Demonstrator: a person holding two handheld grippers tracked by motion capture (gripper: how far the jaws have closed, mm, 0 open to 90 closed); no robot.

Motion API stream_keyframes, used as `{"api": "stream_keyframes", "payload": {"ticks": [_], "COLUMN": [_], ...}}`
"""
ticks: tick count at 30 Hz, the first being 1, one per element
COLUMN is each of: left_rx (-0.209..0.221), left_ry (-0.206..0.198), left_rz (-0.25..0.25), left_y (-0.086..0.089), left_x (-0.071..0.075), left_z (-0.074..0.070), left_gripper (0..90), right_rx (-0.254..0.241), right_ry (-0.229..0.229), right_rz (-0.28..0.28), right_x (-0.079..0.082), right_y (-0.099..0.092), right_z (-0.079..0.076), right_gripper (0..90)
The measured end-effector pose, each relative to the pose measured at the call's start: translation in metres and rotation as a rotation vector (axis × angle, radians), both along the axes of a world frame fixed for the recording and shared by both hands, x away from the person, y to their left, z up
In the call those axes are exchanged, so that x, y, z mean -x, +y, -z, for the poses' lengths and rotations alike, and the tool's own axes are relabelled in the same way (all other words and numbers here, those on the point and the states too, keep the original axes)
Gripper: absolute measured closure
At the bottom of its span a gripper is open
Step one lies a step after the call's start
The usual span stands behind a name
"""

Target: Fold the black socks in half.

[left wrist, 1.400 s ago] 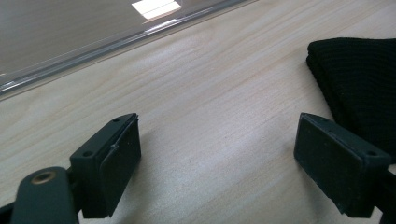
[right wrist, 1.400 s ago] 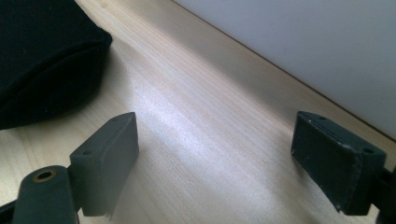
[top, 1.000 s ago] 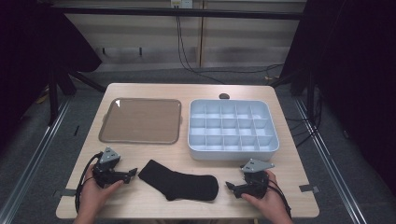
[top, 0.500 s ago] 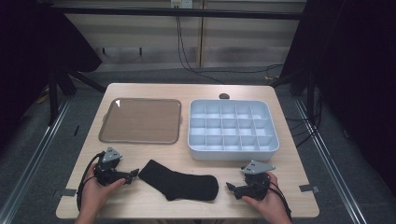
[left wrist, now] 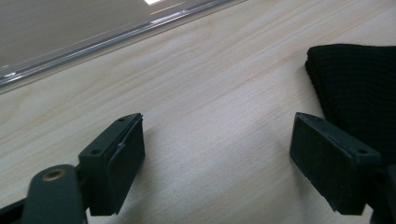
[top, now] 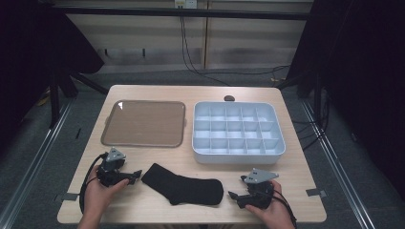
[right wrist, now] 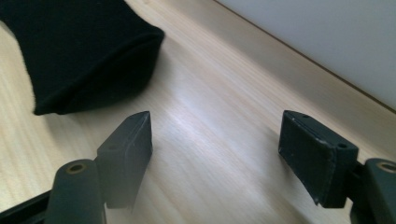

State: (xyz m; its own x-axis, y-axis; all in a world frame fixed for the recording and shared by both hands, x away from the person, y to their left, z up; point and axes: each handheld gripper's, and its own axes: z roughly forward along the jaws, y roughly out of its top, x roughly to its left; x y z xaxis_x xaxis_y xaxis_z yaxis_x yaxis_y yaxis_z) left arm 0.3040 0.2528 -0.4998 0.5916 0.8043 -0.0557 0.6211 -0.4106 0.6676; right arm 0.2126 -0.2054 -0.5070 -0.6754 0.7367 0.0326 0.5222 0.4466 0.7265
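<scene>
In the left gripper view the black sock (left wrist: pixel 359 88) ran off the right edge behind one jaw, in the right gripper view it was cut by the top and left edges, and the small dark thing (top: pixel 229 98) behind the divided box (top: pixel 239 153) was too tiny to identify

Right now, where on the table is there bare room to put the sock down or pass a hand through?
Bare wood lies between the clear tray and the left gripper, and right of the black sock below the divided bin. The gap between tray and bin is narrow. The front edge is crowded by the sock and the right gripper.
</scene>
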Motion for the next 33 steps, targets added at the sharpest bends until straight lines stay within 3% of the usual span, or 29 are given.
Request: {"api": "stream_keyframes", "payload": {"ticks": [4,7,10,13,15,16,17,18,19,20,21,25,33], "left_rx": [-0.002,0.026,0.023,0.028,0.029,0.029,0.033,0.033,0.04,0.04,0.04,0.041,0.026], "left_ry": [0.009,0.014,0.017,0.024,0.036,0.036,0.037,0.037,0.048,0.048,0.054,0.074,0.115], "left_rz": [0.005,-0.001,0.025,0.046,0.063,0.063,0.067,0.067,0.068,0.068,0.068,0.068,0.055], "left_y": [-0.001,-0.005,-0.012,-0.02,-0.027,-0.027,-0.03,-0.03,-0.032,-0.032,-0.033,-0.035,-0.04], "left_x": [0.001,0.003,0.005,0.007,0.01,0.01,0.011,0.011,0.012,0.012,0.013,0.014,0.015], "left_z": [-0.006,-0.012,-0.018,-0.023,-0.026,-0.026,-0.027,-0.027,-0.027,-0.027,-0.027,-0.026,-0.021], "left_gripper": [20.2,23.3,25.8,27.9,29.5,29.6,29.8,29.8,29.8,29.9,30.0,30.1,37.3], "right_rx": [0.001,-0.001,-0.002,-0.007,-0.033,-0.033,-0.043,-0.043,-0.039,-0.039,-0.039,-0.011,-0.007], "right_ry": [0.004,-0.005,-0.011,-0.011,0.005,0.005,0.027,0.027,0.034,0.034,0.047,0.035,0.056], "right_rz": [-0.012,-0.036,-0.048,-0.057,-0.063,-0.063,-0.078,-0.078,-0.097,-0.097,-0.12,-0.174,-0.202], "right_x": [0.001,0.002,0.003,0.005,0.006,0.006,0.007,0.007,0.008,0.008,0.009,0.01,0.01], "right_y": [0.005,0.008,0.01,0.01,0.008,0.008,0.007,0.007,0.008,0.008,0.01,0.015,0.022], "right_z": [-0.001,-0.003,-0.006,-0.008,-0.011,-0.011,-0.011,-0.011,-0.011,-0.011,-0.011,-0.01,-0.008], "right_gripper": [27.8,31.2,35.1,43.9,55.0,55.0,64.1,64.1,72.3,72.3,78.4,88.9,90.0]}}
